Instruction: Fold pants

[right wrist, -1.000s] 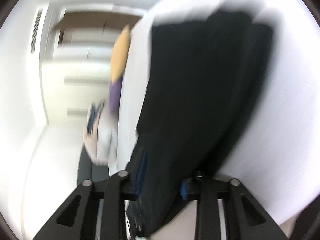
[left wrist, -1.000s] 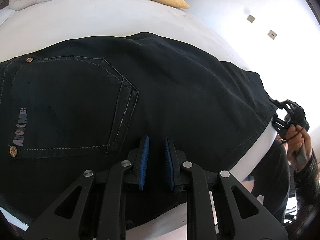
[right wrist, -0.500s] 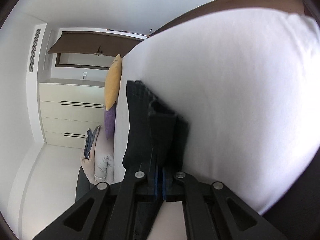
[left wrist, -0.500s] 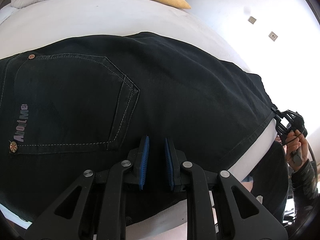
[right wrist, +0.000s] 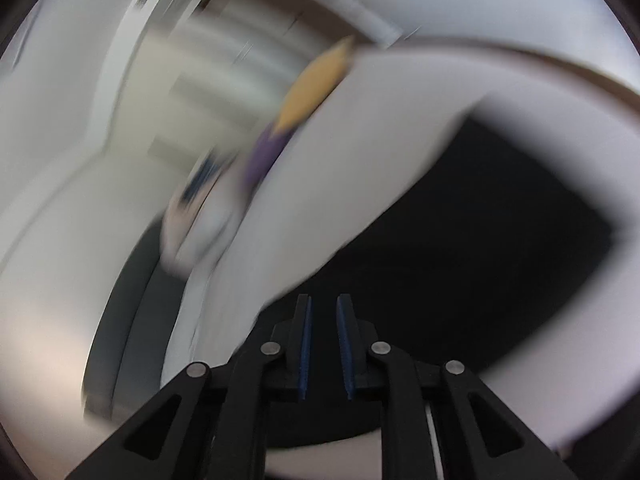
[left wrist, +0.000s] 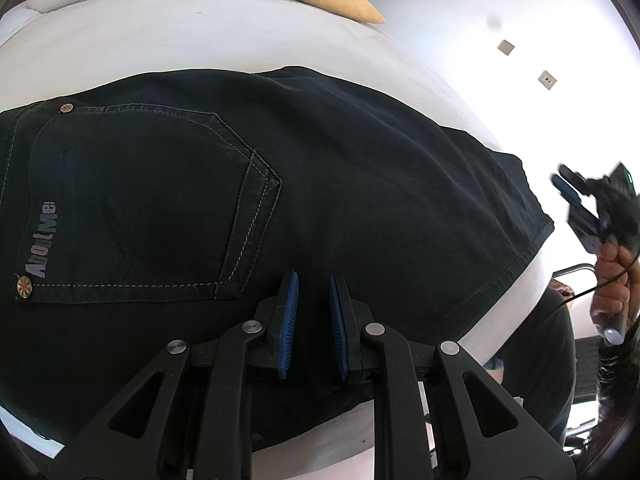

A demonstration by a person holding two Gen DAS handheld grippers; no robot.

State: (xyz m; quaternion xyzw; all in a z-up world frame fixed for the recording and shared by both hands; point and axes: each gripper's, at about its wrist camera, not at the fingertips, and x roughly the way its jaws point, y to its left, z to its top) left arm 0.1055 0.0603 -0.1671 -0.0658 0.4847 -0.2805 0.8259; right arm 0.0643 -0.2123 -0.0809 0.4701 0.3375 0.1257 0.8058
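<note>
While the black pants [left wrist: 360,184] lay flat on the bed [left wrist: 200,44], left tongs [left wrist: 312,320] hovered parted and empty, right tongs [right wrist: 323,344] seemingly likewise, view blurred.

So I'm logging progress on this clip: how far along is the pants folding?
Done: the black pants lie flat on the white bed, back pocket up; whether they are doubled is unclear. In hand: nothing. The left gripper is open over the cloth, and the right gripper, also open, is off the hem end in a blurred view. Left: further crosswise folds, probably hem toward waistband.
</note>
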